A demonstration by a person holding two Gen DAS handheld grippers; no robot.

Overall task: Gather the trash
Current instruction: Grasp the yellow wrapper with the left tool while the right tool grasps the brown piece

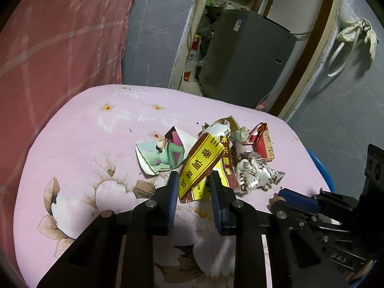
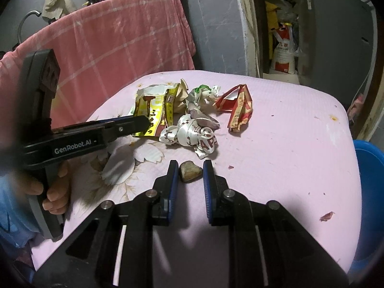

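Observation:
A pile of trash lies on the pink flowered table (image 1: 79, 148). My left gripper (image 1: 194, 177) is open, its jaws standing either side of the near end of a yellow and brown wrapper (image 1: 204, 165), also in the right wrist view (image 2: 153, 110). Beside it lie a torn picture card (image 1: 163, 153), a crumpled white ribbon (image 1: 256, 175) (image 2: 192, 136) and a red wrapper (image 1: 262, 141) (image 2: 237, 108). My right gripper (image 2: 190, 166) is open, its jaws either side of a small brown scrap (image 2: 190, 171) on the table (image 2: 288, 144).
A pink checked cloth (image 1: 55, 38) hangs behind the table. A blue tub (image 2: 369, 182) stands past the table's right edge. A grey cabinet (image 1: 247, 57) and cluttered shelves stand behind. Small crumbs dot the tabletop.

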